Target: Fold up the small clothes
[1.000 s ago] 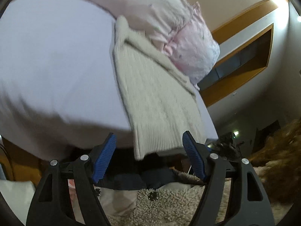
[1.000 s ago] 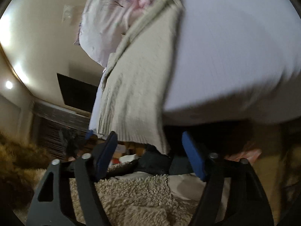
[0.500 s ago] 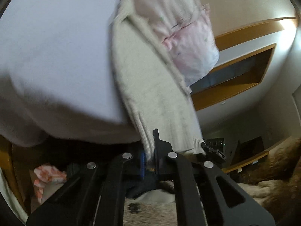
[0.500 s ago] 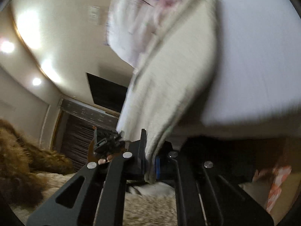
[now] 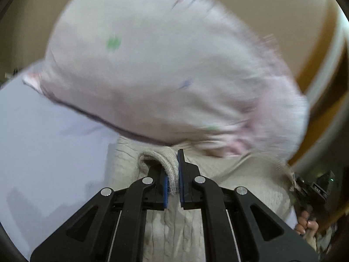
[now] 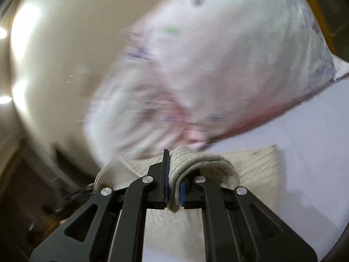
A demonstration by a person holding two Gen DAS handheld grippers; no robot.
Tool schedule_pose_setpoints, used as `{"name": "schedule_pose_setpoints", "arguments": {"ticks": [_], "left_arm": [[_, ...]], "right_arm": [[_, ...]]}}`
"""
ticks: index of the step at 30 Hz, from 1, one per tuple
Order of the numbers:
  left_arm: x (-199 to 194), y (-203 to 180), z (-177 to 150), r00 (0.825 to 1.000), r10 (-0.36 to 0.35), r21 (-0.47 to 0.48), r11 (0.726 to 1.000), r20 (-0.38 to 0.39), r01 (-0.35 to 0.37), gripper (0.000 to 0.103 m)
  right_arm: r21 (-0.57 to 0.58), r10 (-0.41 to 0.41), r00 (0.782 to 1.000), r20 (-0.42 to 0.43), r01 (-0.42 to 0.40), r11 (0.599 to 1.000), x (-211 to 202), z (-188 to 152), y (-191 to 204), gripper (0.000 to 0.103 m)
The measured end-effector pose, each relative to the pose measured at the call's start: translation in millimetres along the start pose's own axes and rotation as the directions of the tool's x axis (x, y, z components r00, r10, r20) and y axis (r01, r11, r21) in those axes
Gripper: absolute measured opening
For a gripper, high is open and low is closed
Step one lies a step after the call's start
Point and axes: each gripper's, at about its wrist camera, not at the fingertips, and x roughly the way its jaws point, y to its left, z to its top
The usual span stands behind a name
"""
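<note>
A cream cable-knit garment (image 5: 174, 224) lies on a lavender sheet (image 5: 54, 152). My left gripper (image 5: 172, 174) is shut on the garment's ribbed hem, which folds up between the blue pads. In the right wrist view, my right gripper (image 6: 174, 185) is shut on another part of the same hem, and the knit (image 6: 257, 168) spreads flat beyond it. Both hems are lifted over the garment's body. A pale pink printed pillow (image 5: 163, 65) lies just past the garment and fills the upper part of both views (image 6: 218, 65). Both views are motion-blurred.
The lavender sheet also shows at the right of the right wrist view (image 6: 316, 152). A hand on the other gripper's handle (image 5: 309, 200) shows at the left wrist view's right edge. A beige wall (image 6: 54, 65) and wooden trim (image 5: 327, 120) lie beyond the bed.
Both grippers closed on the hem at the bed's edge, then carried it up and forward over the garment toward the pillow. The views now look down on the bed.
</note>
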Motion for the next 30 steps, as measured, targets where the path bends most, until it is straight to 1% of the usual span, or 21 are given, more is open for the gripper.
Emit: {"name": "schedule_pose_setpoints", "arguments": {"ticks": [2,5,6,7,8,9,10,11,13,15,17,18,20,22,24,25,26,27,28,29,30], "left_arm": [[30,9,-3,0.998,0.031,-0.031,0.999,-0.053,-0.033,0.006],[49,9,-5,0.995,0.047,-0.029,0.998,-0.085,-0.049,0.007],[46,10,-6,0.994,0.043,-0.034,0.998,-0.096,-0.046,0.009],[44,11,-4,0.993,0.043,-0.042,0.998,-0.113,-0.048,0.016],[38,13,-1,0.989,0.052,-0.053,0.997,-0.138,-0.059,0.035],[35,11,3,0.989,0.061,-0.061,0.996,-0.137,-0.070,0.048],[20,14,4,0.990,0.077,-0.069,0.994,-0.116,-0.085,0.074],[3,19,2,0.991,0.117,-0.069,0.990,-0.065,-0.122,0.087],[-18,31,-2,0.988,0.150,-0.046,0.987,-0.024,-0.151,0.087],[-22,45,-9,0.987,0.140,-0.043,0.989,-0.081,-0.144,0.085],[-19,56,-17,0.982,0.128,-0.057,0.989,-0.140,-0.137,0.073],[-16,61,-22,0.978,0.123,-0.062,0.989,-0.167,-0.135,0.071],[-12,69,-31,0.974,0.111,-0.073,0.989,-0.197,-0.127,0.062],[-6,73,-40,0.972,0.086,-0.097,0.989,-0.220,-0.109,0.058],[-7,70,-46,0.978,0.075,-0.094,0.991,-0.194,-0.095,0.058],[-7,69,-48,0.979,0.070,-0.093,0.992,-0.190,-0.089,0.051],[-3,67,-52,0.977,0.021,-0.126,0.991,-0.211,-0.048,0.043],[-3,66,-56,0.981,0.007,-0.152,0.988,-0.194,-0.037,0.042],[-1,64,-58,0.980,-0.005,-0.168,0.985,-0.198,-0.028,0.031],[4,64,-62,0.972,-0.068,-0.219,0.976,-0.224,0.018,0.022],[4,64,-64,0.971,-0.088,-0.256,0.966,-0.220,0.030,0.022]], "right_arm": [[0.069,-0.084,0.995,-0.059,0.088,0.994,34,-2,-20,0.007],[0.090,-0.191,0.979,-0.066,0.196,0.976,50,-4,-31,0.015],[0.086,-0.210,0.977,-0.029,0.211,0.974,46,-5,-30,0.029],[0.078,-0.244,0.969,0.027,0.241,0.967,39,-4,-26,0.062],[0.073,-0.286,0.953,0.101,0.280,0.957,29,-6,-21,0.083],[0.066,-0.301,0.938,0.171,0.294,0.953,18,-9,-17,0.101],[0.038,-0.265,0.937,0.227,0.263,0.964,7,-12,-12,0.101],[0.025,-0.244,0.941,0.234,0.245,0.969,5,-8,-12,0.101],[-0.002,-0.217,0.945,0.243,0.225,0.974,-1,-8,-13,0.101],[-0.011,-0.203,0.952,0.227,0.211,0.977,2,-9,-18,0.101],[0.031,-0.185,0.966,0.183,0.183,0.983,8,-4,-28,0.101],[0.047,-0.177,0.969,0.172,0.171,0.984,9,-5,-30,0.101],[0.064,-0.168,0.971,0.170,0.159,0.985,7,-5,-33,0.101],[0.067,-0.164,0.971,0.175,0.155,0.986,4,-11,-32,0.101],[0.082,-0.148,0.974,0.173,0.135,0.987,2,-12,-34,0.101],[0.089,-0.141,0.976,0.168,0.127,0.988,3,-12,-34,0.101],[0.100,-0.127,0.979,0.158,0.112,0.989,3,-12,-37,0.101],[0.111,-0.111,0.983,0.149,0.094,0.989,1,-12,-40,0.101],[0.118,-0.100,0.985,0.143,0.083,0.990,2,-12,-41,0.101],[0.122,-0.092,0.986,0.141,0.075,0.990,1,-11,-42,0.101],[0.127,-0.085,0.986,0.143,0.067,0.990,0,-10,-42,0.101]]}}
